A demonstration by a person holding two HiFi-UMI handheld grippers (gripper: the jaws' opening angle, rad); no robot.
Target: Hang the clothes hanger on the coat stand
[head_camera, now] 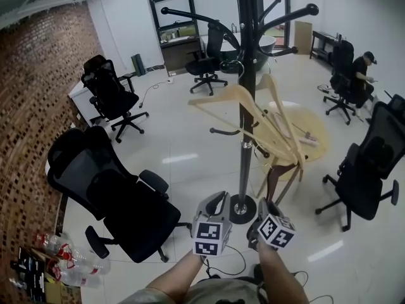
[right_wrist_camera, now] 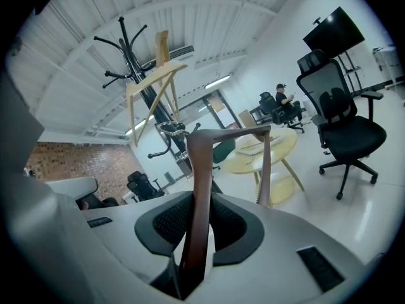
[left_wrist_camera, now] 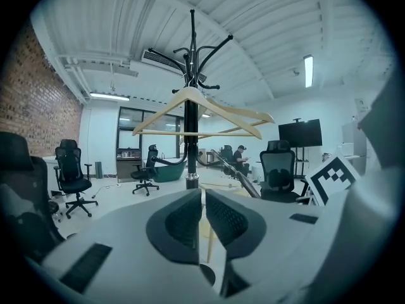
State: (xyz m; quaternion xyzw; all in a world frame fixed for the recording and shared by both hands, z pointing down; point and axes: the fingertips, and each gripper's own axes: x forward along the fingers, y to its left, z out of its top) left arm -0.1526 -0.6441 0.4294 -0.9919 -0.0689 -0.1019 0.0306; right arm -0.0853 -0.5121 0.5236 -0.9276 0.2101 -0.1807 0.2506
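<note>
In the head view, a black metal coat stand [head_camera: 245,106] with a slim round pole and curved, ball-tipped pegs is seen rising from a glossy white floor [head_camera: 183,144]. Pale, smooth wooden hangers [head_camera: 218,95] are draped on it. A round pale-wood worktop [head_camera: 316,138] lies just right of the pole, and black mesh office chairs [head_camera: 126,201] stand at near left by a rough brick wall [head_camera: 31,94]. The left gripper [head_camera: 219,198] and right gripper [head_camera: 264,204] are held side by side near the stand's base. A dark brown hanger [head_camera: 273,181] rises from the right one.

In the left gripper view, the black dimpled pads are brought almost together with nothing between them. The pole and one triangular pale hanger are seen straight ahead.

In the right gripper view, the jaws are clenched on the flat, polished arm of the dark brown hanger. The arm climbs to a sharp corner, then crosses right. The stand is seen at far left.
</note>
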